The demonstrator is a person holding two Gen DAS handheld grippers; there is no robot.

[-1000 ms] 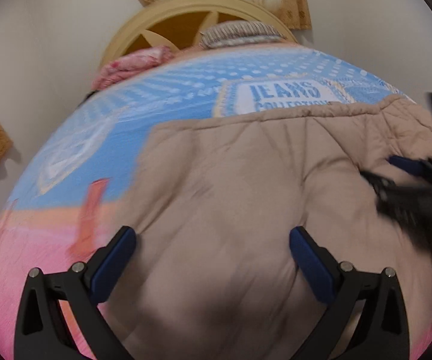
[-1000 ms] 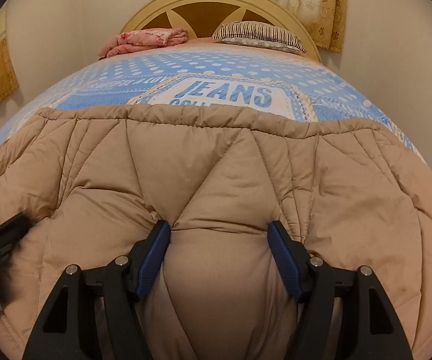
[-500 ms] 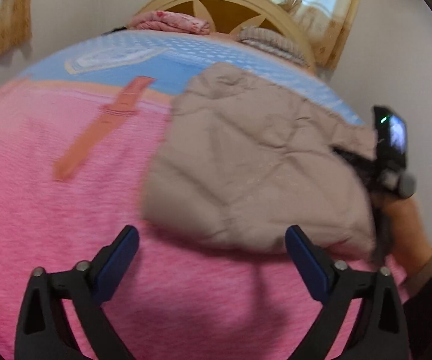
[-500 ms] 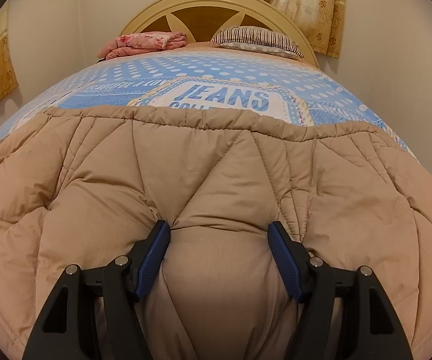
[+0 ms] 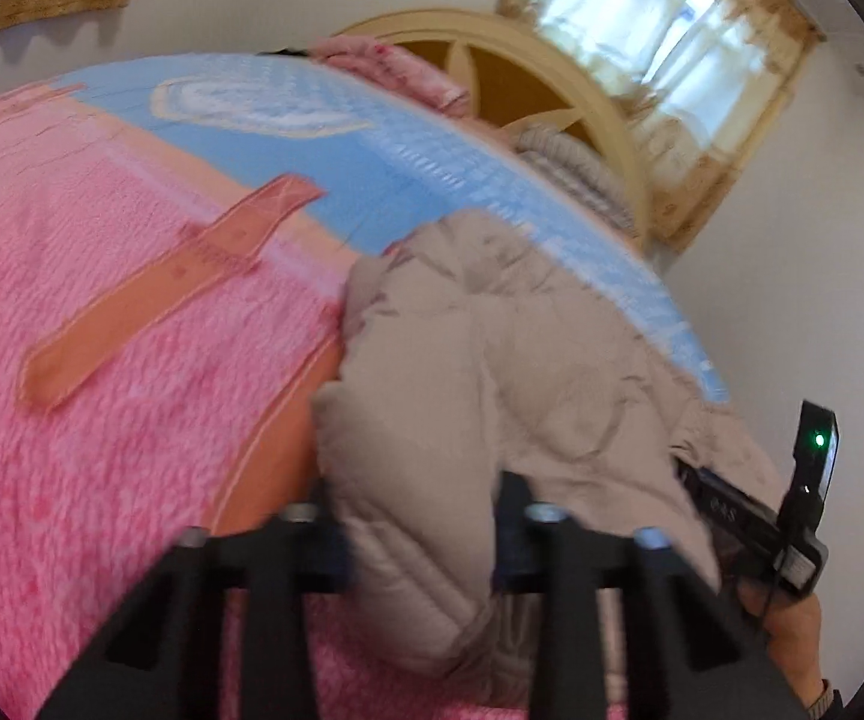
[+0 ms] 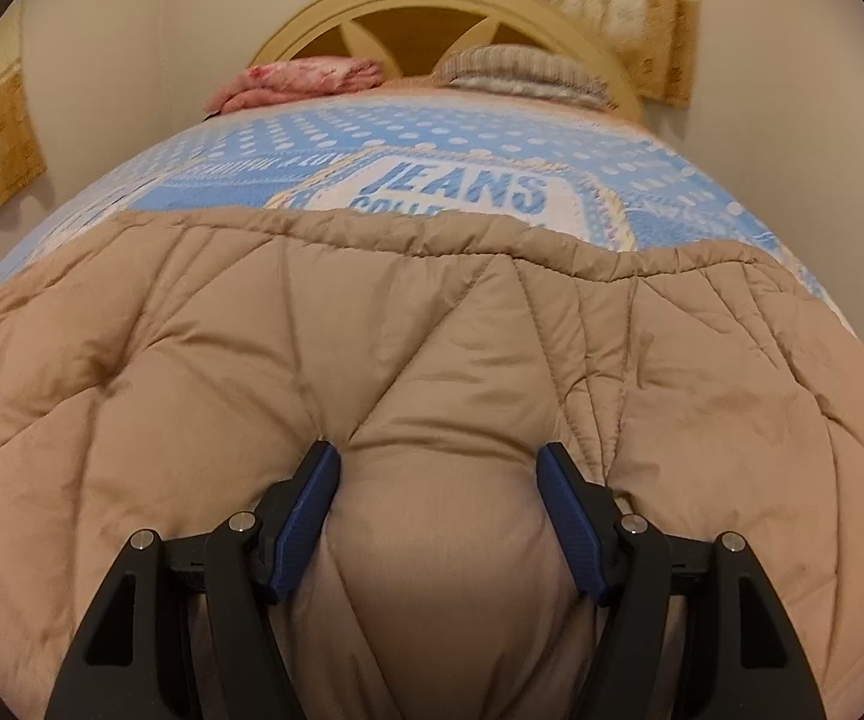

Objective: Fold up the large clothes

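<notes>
Jacket point(image 6: 432, 360): beige, quilted, puffy, creased.

A puffy beige quilted coat point(image 6: 432, 360) lies spread over the near end of the bed point(image 6: 462, 144), its stitched hem toward the headboard, near edge bunched.

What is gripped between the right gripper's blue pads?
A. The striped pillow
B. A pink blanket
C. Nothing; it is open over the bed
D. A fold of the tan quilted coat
D: in the right wrist view the right gripper has a bulging fold of the coat pinched between its pads.
</notes>
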